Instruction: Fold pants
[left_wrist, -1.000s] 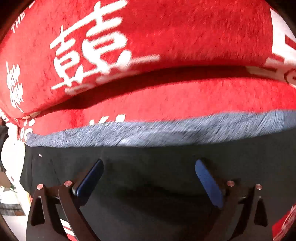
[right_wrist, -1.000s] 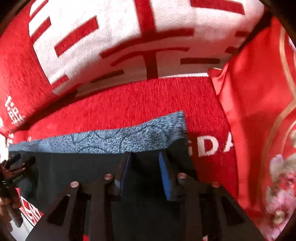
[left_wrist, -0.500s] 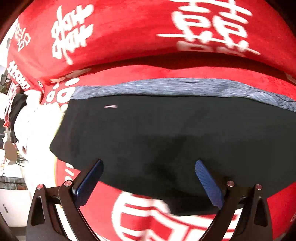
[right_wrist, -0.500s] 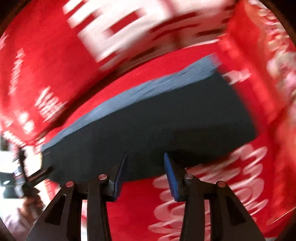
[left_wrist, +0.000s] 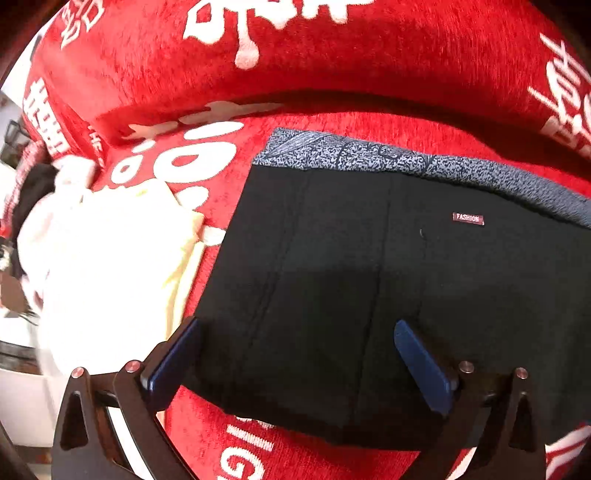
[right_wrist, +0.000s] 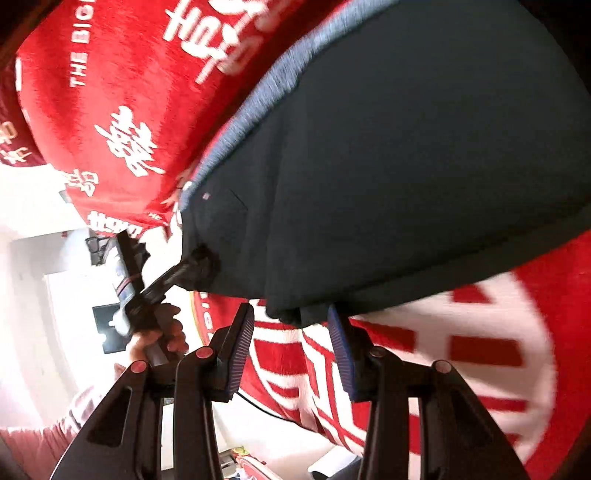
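Note:
The black pants (left_wrist: 369, 277) lie folded flat on the red sofa seat, with a grey patterned waistband (left_wrist: 369, 155) at the far edge and a small "FASHION" label (left_wrist: 468, 218). My left gripper (left_wrist: 295, 354) is open and empty, its blue pads over the near left part of the pants. In the right wrist view the pants (right_wrist: 406, 166) fill the upper right. My right gripper (right_wrist: 291, 343) is open and empty at their near corner. The left gripper (right_wrist: 195, 266) shows there at the pants' left edge, held by a hand (right_wrist: 159, 336).
The red sofa cover (left_wrist: 332, 55) with white characters forms the seat and backrest. A white and pale yellow cloth (left_wrist: 110, 266) lies on the seat left of the pants. A round red and white print (right_wrist: 424, 369) lies under the right gripper.
Both grippers have drawn back from the pants toward the near edge and swung left. The whole folded pants now show. Both stay open.

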